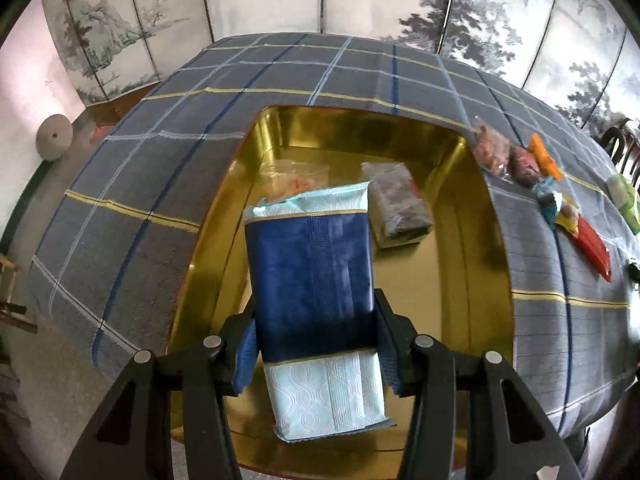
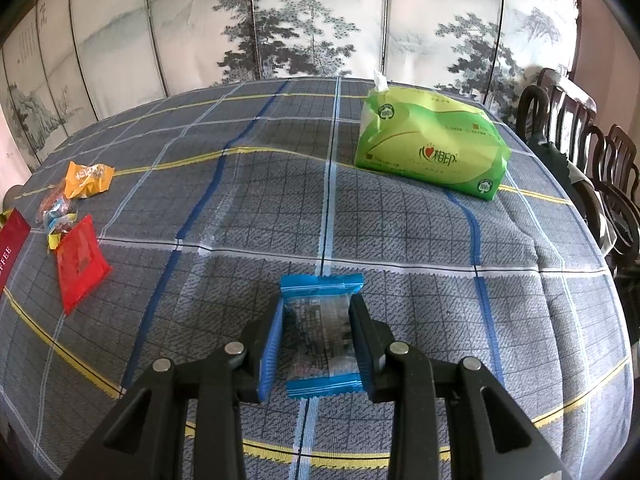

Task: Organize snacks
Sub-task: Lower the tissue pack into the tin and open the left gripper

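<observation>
In the left wrist view my left gripper (image 1: 316, 344) is shut on a dark blue and pale blue snack pack (image 1: 312, 280), held over the gold tin tray (image 1: 472, 208). In the tray lie a clear packet with orange pieces (image 1: 294, 180) and a grey-brown packet (image 1: 398, 204). In the right wrist view my right gripper (image 2: 318, 340) has its fingers against both sides of a small blue-edged snack packet (image 2: 322, 332) on the plaid tablecloth (image 2: 400, 220). Loose snacks lie at the left: an orange packet (image 2: 86, 178), a red packet (image 2: 78, 260).
A green tissue pack (image 2: 432, 146) stands at the back right of the table. A red box edge (image 2: 10, 240) shows at far left. Dark wooden chairs (image 2: 580, 152) line the right side. A painted folding screen (image 2: 280, 20) stands behind the table.
</observation>
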A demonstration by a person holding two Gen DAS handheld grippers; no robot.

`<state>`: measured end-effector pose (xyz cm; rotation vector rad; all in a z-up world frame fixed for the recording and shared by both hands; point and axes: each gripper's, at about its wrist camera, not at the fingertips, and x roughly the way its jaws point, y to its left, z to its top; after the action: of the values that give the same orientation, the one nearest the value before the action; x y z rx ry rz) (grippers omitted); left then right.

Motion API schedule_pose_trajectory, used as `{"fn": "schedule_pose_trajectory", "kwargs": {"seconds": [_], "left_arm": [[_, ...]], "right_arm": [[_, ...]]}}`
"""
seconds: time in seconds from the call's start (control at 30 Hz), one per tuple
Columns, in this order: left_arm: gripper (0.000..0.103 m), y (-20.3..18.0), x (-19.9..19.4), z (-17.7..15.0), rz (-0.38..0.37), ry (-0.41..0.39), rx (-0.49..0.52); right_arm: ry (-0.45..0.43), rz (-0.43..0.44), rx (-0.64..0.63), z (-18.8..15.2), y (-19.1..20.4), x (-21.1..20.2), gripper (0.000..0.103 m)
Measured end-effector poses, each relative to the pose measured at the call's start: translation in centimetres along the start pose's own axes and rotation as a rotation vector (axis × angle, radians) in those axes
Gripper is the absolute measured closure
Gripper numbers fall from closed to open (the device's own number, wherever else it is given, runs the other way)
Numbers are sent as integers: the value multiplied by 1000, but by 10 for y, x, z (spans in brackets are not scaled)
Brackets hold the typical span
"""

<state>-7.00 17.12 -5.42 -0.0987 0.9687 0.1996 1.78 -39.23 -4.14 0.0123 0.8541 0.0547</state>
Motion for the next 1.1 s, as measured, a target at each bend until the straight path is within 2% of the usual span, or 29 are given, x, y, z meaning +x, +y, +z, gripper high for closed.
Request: {"fn": "schedule_pose_trajectory", "kwargs": {"seconds": [0.5,0.53,0.63,0.7,0.87,1.1], "left_arm": [[54,15,14,-5,50,-2,-14],[53,15,14,-5,56,-10,-15],[40,13,9,-5,86,-40,-13],[34,12,5,-6,80,-57,-16],[27,6,-16,-10,147,-118,-35],[24,4,-50,-25,152,-156,-100]], "right_arm": [[1,-7,-6,-1,0,-1,70],[1,-7,-6,-1,-2,-1,70],[1,-8,-6,-1,0,-1,70],[1,-8,-6,0,0,-1,70],[1,-8,-6,0,1,-1,70],[-1,-13,-51,-5,5,-7,71]]}}
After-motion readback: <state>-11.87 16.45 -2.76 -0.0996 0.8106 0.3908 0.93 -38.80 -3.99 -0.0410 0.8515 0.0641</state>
